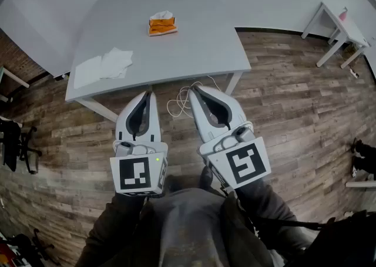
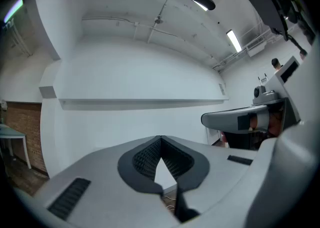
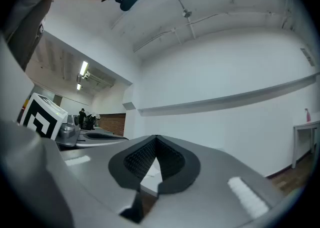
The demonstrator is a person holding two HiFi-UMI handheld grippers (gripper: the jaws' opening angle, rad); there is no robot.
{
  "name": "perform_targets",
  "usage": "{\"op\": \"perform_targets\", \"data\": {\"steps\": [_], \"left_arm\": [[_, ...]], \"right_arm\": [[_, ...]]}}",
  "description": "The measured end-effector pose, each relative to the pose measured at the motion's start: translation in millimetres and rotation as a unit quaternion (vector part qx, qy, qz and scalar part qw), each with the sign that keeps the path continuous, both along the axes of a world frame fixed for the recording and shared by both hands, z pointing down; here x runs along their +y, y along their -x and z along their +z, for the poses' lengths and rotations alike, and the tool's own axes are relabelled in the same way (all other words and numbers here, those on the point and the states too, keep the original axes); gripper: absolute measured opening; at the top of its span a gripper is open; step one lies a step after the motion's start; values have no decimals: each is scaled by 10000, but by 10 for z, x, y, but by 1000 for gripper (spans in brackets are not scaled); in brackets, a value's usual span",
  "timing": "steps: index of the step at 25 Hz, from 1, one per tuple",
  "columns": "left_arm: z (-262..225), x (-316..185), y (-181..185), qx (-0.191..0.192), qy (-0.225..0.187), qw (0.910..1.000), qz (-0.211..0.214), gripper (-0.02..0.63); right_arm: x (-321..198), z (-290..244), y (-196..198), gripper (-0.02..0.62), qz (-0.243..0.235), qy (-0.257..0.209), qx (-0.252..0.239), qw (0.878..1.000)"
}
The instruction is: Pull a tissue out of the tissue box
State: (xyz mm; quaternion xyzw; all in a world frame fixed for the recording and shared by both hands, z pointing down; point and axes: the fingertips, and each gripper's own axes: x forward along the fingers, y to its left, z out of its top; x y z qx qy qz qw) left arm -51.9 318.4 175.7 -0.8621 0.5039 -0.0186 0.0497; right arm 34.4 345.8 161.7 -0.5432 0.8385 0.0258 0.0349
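Observation:
An orange tissue box (image 1: 162, 24) with a white tissue sticking out of its top sits near the far middle of the grey table (image 1: 194, 43). Both grippers hang in front of the table's near edge, well short of the box. My left gripper (image 1: 148, 93) is shut, tips together, with nothing held. My right gripper (image 1: 194, 90) is shut and empty too. In the left gripper view the jaws (image 2: 160, 138) meet at the tip; in the right gripper view the jaws (image 3: 156, 137) meet likewise. The box shows in neither gripper view.
Loose white tissues (image 1: 106, 65) lie on the table's near left corner. A white cable (image 1: 179, 102) coils on the wooden floor under the table's front edge. A small white table (image 1: 339, 31) stands at the far right. A black chair (image 1: 14, 142) is at the left.

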Motion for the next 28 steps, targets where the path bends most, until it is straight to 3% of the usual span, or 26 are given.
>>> {"op": "perform_targets", "data": {"steps": [11, 17, 22, 28], "left_arm": [[157, -124, -337, -67, 89, 9999, -128, 0], [215, -142, -527, -88, 179, 9992, -335, 0], [229, -266, -475, -120, 173, 9983, -546, 0], [291, -614, -353, -48, 143, 9975, -692, 0]], "right_arm": [[-109, 116, -274, -2, -230, -76, -57, 9997], [-169, 178, -731, 0, -151, 25, -385, 9991], [-389, 149, -1073, 0, 58, 2, -390, 9992], [-799, 170, -1019, 0, -17, -74, -285, 9996]]}}
